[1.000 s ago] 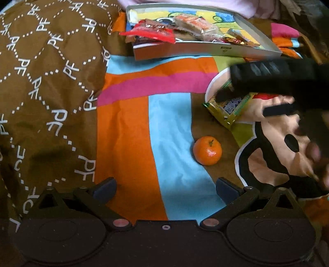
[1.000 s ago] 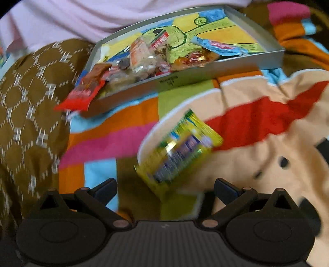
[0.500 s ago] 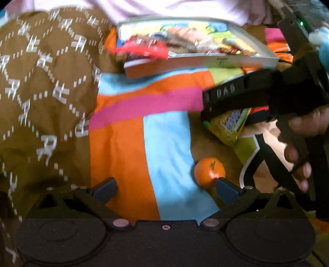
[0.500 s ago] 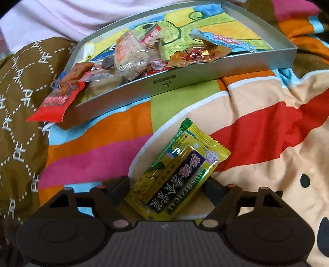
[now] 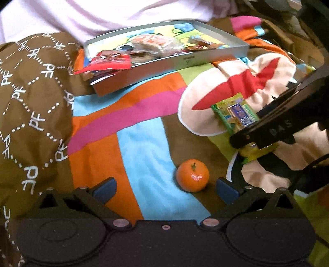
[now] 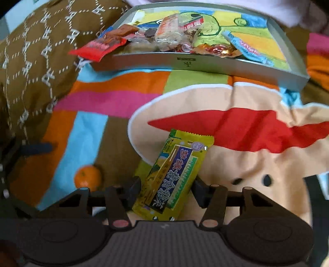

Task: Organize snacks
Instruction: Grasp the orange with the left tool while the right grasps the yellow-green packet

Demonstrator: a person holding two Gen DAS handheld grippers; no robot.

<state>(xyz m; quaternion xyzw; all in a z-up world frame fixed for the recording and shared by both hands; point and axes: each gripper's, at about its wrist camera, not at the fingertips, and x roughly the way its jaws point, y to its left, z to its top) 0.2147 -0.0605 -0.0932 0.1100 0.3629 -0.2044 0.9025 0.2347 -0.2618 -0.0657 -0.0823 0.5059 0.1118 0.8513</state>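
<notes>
My right gripper [image 6: 167, 188] is shut on a yellow-green snack packet [image 6: 174, 174], held just above the colourful blanket; it also shows in the left wrist view [image 5: 238, 117] clamped by the black right gripper [image 5: 265, 133]. My left gripper [image 5: 165, 187] is open and empty, low over the blanket, with a small orange [image 5: 192, 175] just ahead between its fingers, nearer the right one. The orange also shows in the right wrist view [image 6: 88, 178]. A grey tray [image 6: 205, 63] holding several snack packets lies beyond; it also shows in the left wrist view [image 5: 164, 65].
A red packet [image 5: 107, 63] hangs over the tray's left corner. A brown patterned quilt [image 5: 30, 102] is heaped at the left. A pink cloth [image 5: 102, 16] lies behind the tray.
My right gripper has closed on the yellow-green packet and lifted it slightly. My left gripper has shifted, so the orange now sits closer, between its fingers.
</notes>
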